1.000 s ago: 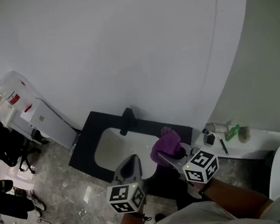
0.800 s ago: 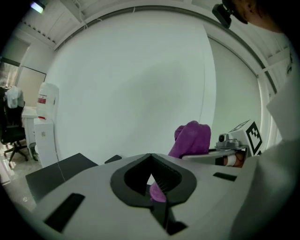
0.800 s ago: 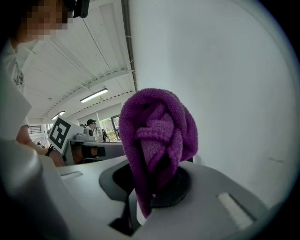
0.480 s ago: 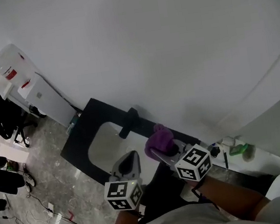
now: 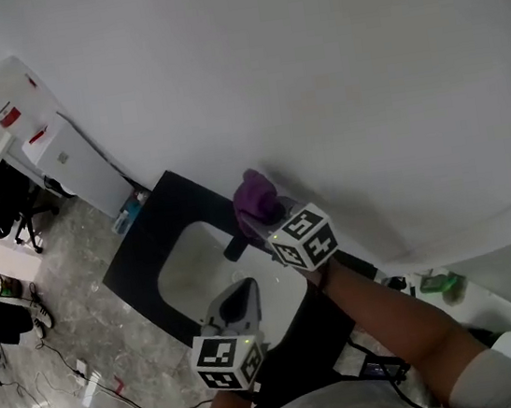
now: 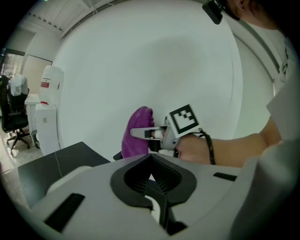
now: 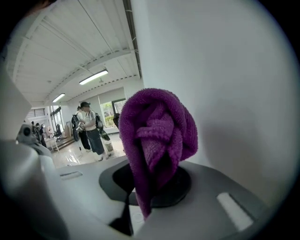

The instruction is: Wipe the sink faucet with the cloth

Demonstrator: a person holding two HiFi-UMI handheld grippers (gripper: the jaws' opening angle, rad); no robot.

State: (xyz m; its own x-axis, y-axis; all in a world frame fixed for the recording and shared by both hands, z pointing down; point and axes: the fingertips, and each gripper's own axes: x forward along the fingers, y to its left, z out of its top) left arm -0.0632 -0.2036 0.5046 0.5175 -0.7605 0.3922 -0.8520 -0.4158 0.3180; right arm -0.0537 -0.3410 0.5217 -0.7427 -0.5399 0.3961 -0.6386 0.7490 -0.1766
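**A:** Status on the R tool?

**B:** My R tool (image 5: 261, 220) is pinching the purple cloth (image 5: 254, 196). The cloth is bunched up and sticks out past the tips, w/ a tail hanging down between the jaws (right gripper view shows that best). The wall (image 5: 334, 93) is just beyond the tips.

**A:** And the faucet?

**B:** The black faucet (image 5: 235, 245) sits right under that tool's tips, on the sink side. I can't tell if cloth and faucet are touching. The white sink (image 5: 176, 268) lies below, set in the black desk (image 5: 137, 262).

**A:** L tool?

**B:** My L tool (image 5: 246, 290) has its jaws pressed together w/ nothing btw them. It's nearer me, over the sink's near edge, pointing at the R tool and well apart from it.
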